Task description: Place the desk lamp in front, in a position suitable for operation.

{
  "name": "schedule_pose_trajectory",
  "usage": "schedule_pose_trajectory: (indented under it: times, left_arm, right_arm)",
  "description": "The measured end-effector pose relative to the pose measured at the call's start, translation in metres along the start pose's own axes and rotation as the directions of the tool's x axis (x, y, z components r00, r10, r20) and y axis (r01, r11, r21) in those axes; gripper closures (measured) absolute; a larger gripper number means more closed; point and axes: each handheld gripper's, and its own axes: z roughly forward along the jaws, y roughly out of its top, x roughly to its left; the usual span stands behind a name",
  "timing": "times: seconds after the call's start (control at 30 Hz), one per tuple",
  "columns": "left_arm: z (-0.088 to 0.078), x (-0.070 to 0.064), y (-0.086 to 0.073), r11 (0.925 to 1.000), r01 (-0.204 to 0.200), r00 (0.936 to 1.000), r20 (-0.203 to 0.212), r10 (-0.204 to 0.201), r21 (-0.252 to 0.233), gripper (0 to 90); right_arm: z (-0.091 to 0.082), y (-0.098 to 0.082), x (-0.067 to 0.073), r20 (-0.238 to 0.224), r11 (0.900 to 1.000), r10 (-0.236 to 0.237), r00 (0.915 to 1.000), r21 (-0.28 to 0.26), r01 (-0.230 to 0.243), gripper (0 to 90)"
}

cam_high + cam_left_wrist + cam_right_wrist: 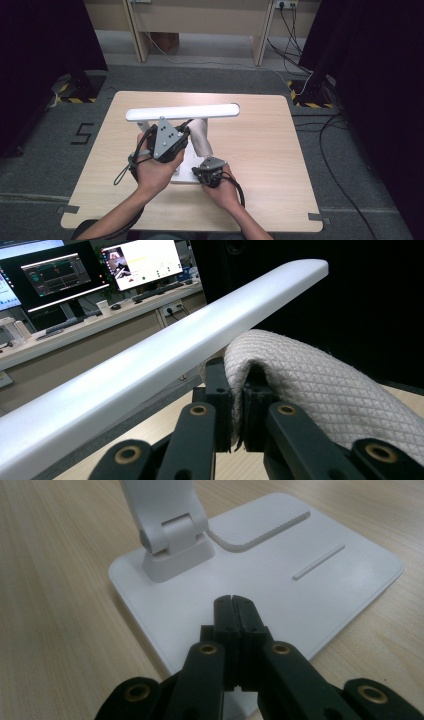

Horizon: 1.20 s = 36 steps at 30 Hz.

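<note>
Both tongs are working on a white desk lamp. We are seeing the left gripper (237,390) with its jaws clamped on a fold of a light quilted cloth (320,390), which is draped just below the lamp's long white head bar (165,352). In the high view the left gripper (167,142) is sitting close under that bar (182,112), with the cloth (201,137) hanging over the lamp's neck. We are judging that the cloth is being held this way to wipe the lamp, most likely the bar or the neck.

Down on the lamp base, the right gripper (234,610) is resting with its jaws together and nothing between them, tips pressing on or hovering just over the flat white base (320,595); we cannot tell whether they are touching. The hinge block (172,540) of the neck is rising just beyond the tips, and a raised pad (260,522) and a thin slot (318,562) are marking the base's top. We are judging that this gripper (210,170) is steadying the base so the lamp is not sliding on the wooden table (260,150) while the cloth is working above.

We are finding no containers on the table. The lamp is standing near the table's middle, close to the person's hands.
</note>
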Motion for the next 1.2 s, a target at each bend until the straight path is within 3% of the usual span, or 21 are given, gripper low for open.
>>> schedule_pose_trajectory:
  times: [1.2]
  left_arm:
    - [-0.023,0.023,-0.014,0.9989,0.047,0.9969,-0.063,-0.047,-0.002,84.9]
  right_arm:
    - [0.000,0.000,0.000,-0.001,1.000,0.001,1.0000,0.001,-0.001,90.0]
